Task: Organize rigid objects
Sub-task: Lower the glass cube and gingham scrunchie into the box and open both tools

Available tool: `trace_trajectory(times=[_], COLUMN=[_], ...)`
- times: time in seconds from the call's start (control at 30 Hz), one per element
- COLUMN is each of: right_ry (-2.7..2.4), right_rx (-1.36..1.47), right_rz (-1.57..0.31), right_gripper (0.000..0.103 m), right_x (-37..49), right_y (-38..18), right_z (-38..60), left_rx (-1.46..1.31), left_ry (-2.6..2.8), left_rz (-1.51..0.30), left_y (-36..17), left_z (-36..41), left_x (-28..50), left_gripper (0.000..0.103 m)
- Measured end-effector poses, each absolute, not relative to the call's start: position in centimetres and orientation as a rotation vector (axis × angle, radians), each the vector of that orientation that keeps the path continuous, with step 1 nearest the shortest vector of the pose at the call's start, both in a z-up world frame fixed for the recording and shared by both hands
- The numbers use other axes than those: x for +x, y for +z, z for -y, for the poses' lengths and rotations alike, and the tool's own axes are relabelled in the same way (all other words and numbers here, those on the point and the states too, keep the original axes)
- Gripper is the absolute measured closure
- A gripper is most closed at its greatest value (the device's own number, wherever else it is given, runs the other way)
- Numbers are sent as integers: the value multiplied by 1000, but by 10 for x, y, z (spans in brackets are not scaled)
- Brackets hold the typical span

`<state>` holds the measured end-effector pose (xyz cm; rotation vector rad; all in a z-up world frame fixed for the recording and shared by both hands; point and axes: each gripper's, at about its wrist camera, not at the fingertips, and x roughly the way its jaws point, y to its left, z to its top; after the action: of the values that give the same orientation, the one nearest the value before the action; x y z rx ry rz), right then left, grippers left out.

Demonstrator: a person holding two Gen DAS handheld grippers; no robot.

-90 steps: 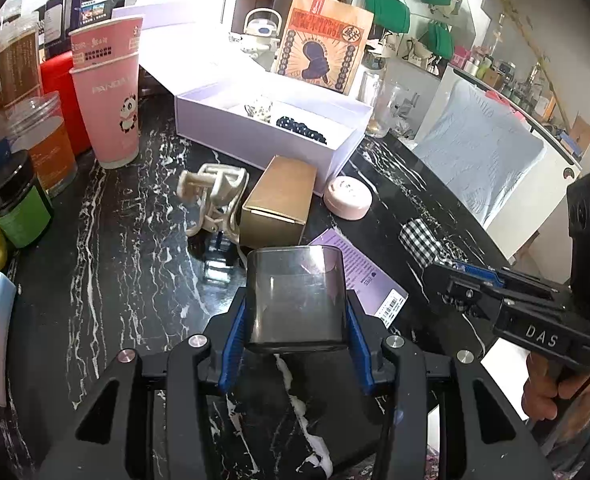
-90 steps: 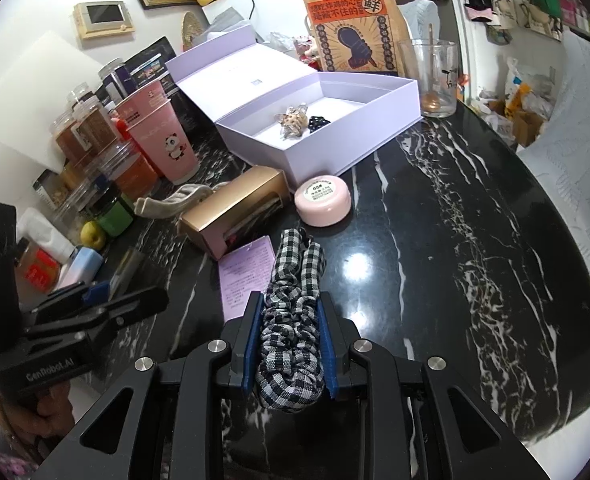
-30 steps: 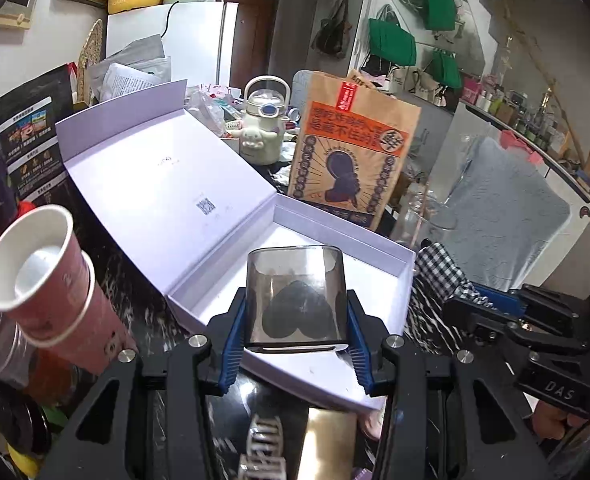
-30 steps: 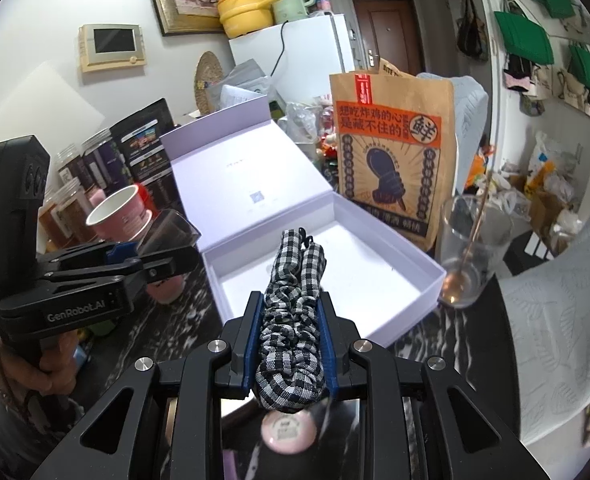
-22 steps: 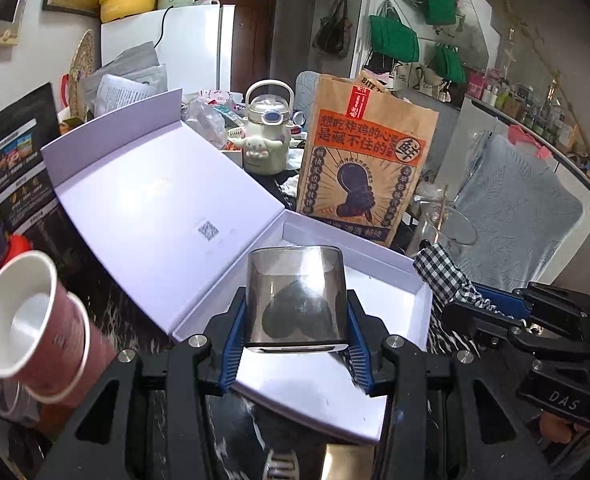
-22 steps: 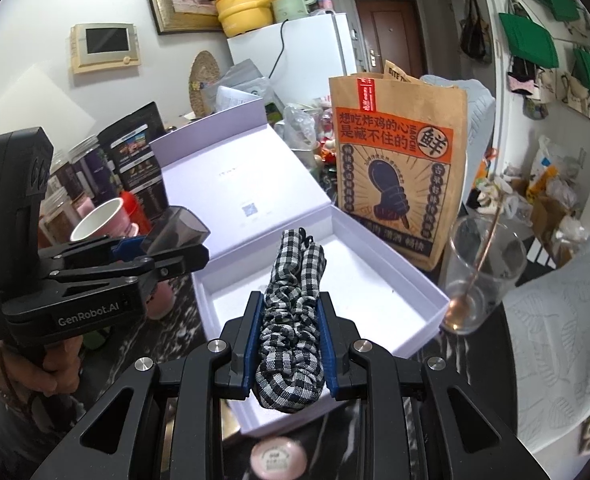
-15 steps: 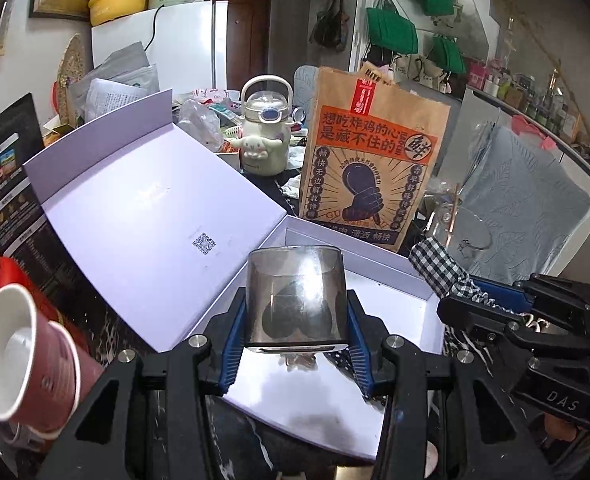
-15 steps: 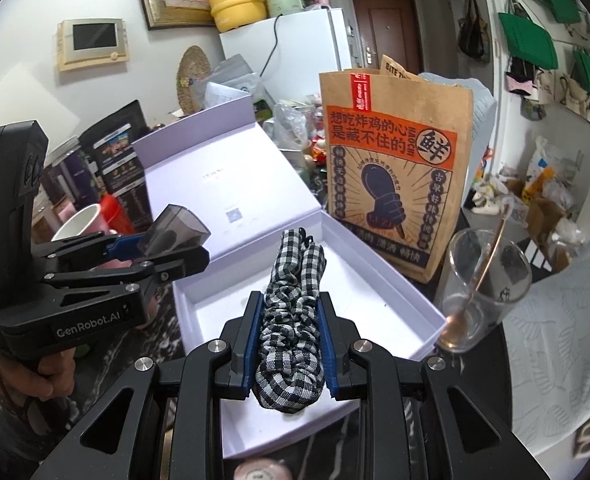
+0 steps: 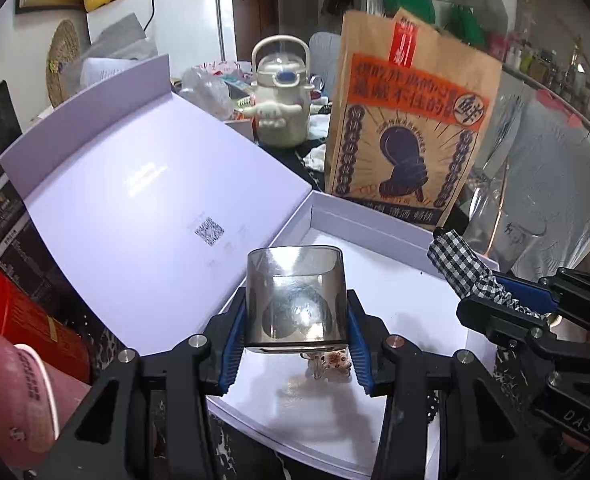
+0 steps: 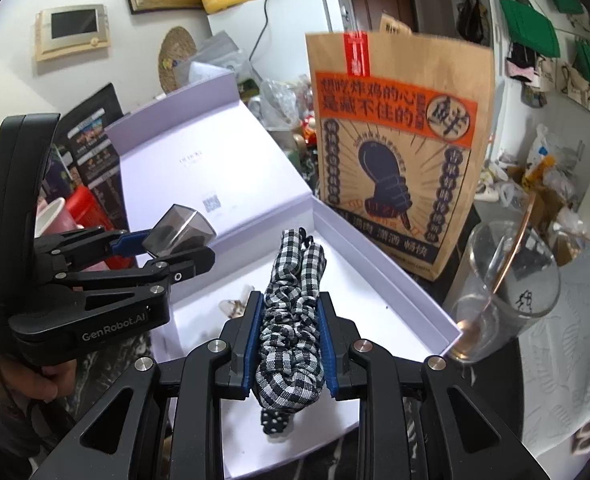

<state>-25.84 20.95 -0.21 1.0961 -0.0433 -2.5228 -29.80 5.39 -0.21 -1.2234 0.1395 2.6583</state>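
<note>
My left gripper [image 9: 295,322] is shut on a smoky translucent case [image 9: 295,300] and hangs over the near left part of the open lilac box [image 9: 375,224]. A small spotted clip [image 9: 329,364] lies on the box floor just under it. In the right wrist view the same case [image 10: 179,232] shows at the left, above the box [image 10: 395,272]. My right gripper [image 10: 289,338] is shut on a black-and-white checked scrunchie [image 10: 295,304] above the box's middle. A dark dotted item [image 10: 275,426] lies on the floor beneath it.
The box lid [image 9: 135,200] leans back to the left. A brown paper bag [image 9: 411,132] stands right behind the box, a glass with a spoon [image 10: 503,292] at its right corner. Pink cups [image 9: 23,396] and a red container [image 9: 19,328] crowd the left. A cream kettle [image 9: 283,108] sits farther back.
Both grippers have moved forward and slightly down with their loads, from in front of the box to over its inside. The paper bag and the lid have grown nearer.
</note>
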Motion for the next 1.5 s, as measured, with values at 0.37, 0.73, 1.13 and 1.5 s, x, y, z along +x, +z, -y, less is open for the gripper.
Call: trace_trajectory(times=[0.37,0.73,1.13,1.5], right_ry=[-2485,-2476,-2507,-2550], right_rx=[1185,1218,1248,1215], right_rz=[69,69,71,64], right_gripper=[77,73,49,49], right_x=[-274,-280,-276,-260], right_y=[-25,-30,-29,-10], right_z=[-210,-212,-218,-223], left_rx=[-1401,-1432,-1427,-1366], left_ry=[2578,2544,2610,2655], left_rz=[-83,-121,-190,-226], left_y=[-30,-41,-35,-10], left_z=[-52,-58,-62,-64], left_x=[-322,-326,-315,-293], left_gripper=[58,58,19,18])
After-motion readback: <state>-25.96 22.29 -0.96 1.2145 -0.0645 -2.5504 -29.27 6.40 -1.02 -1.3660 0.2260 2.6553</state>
